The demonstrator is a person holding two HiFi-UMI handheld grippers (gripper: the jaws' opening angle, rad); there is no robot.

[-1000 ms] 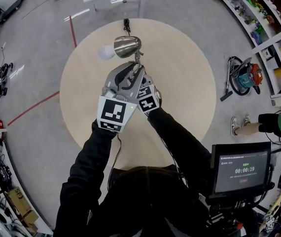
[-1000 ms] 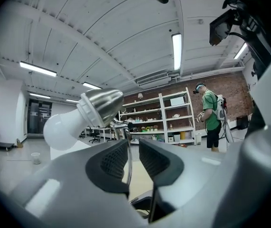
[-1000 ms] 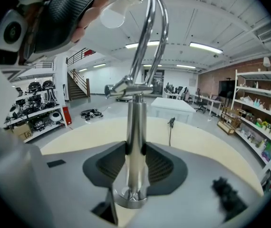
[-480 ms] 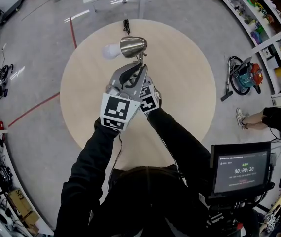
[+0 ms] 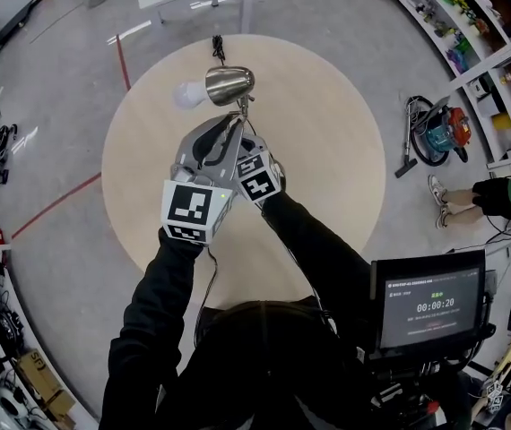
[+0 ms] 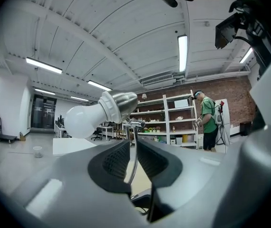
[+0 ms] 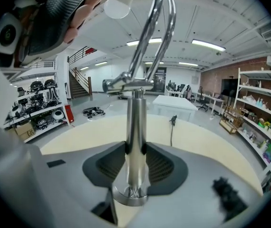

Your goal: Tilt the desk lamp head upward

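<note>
The head camera looks steeply down on the surface (image 5: pixel 327 177). The camera on the left tool (image 6: pixel 131 156) faces level, and that on the right tool (image 7: pixel 135 161) slightly downward, both close to the shared lamp (image 5: pixel 229 84).

- "00:00:20" is shown in white digits on the dark screen (image 5: pixel 433 299), well apart from the right gripper (image 7: pixel 135 148), to its right and nearer to the person.
- The smaller lines on that screen cannot be read.

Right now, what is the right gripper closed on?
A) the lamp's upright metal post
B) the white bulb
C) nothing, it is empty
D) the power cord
A: in the right gripper view, the right gripper has both jaws pressed against the upright metal post, one on each side.
</note>
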